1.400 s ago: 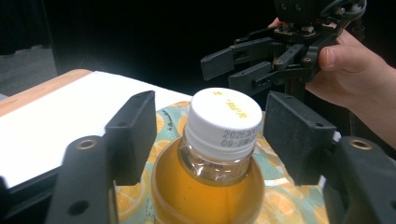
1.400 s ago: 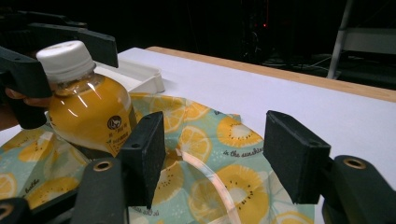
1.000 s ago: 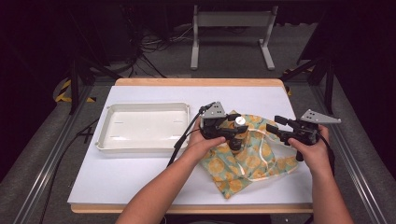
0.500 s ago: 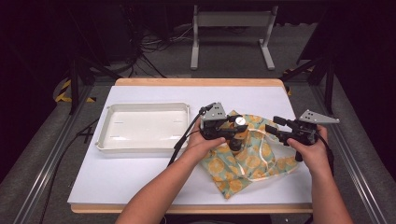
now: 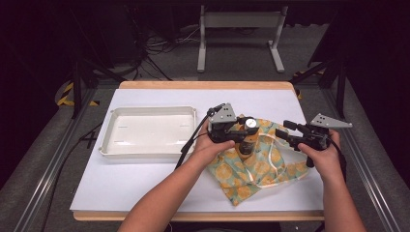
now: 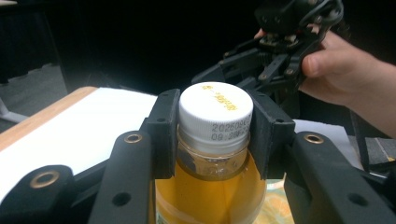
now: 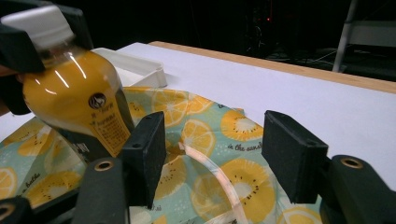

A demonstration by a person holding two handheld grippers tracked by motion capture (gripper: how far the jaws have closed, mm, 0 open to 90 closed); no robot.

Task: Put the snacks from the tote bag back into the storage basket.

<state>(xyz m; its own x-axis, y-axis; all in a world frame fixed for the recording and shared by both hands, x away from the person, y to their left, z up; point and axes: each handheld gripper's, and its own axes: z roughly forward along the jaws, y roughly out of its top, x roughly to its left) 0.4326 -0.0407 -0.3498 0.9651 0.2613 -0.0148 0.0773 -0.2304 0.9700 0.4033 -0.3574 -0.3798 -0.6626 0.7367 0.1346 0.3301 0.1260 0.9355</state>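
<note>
Little moved since earlier, left gripper [image 5: 241, 133] jaws clamped on juice bottle [image 6: 212, 154] neck above fruit-print bag [image 5: 256, 164], left gripper view reads cap date print, right gripper [image 7: 212, 154] jaws spread empty over bag on counter [image 5: 145, 179]

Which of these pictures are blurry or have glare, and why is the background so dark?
High view: the lit table stands out against an unlit room. Left gripper view: the bottle cap is sharp, the hand beyond soft. Right gripper view: the bottle shows streaks of glare, its cap blurred; the cloth bag is clear.
</note>
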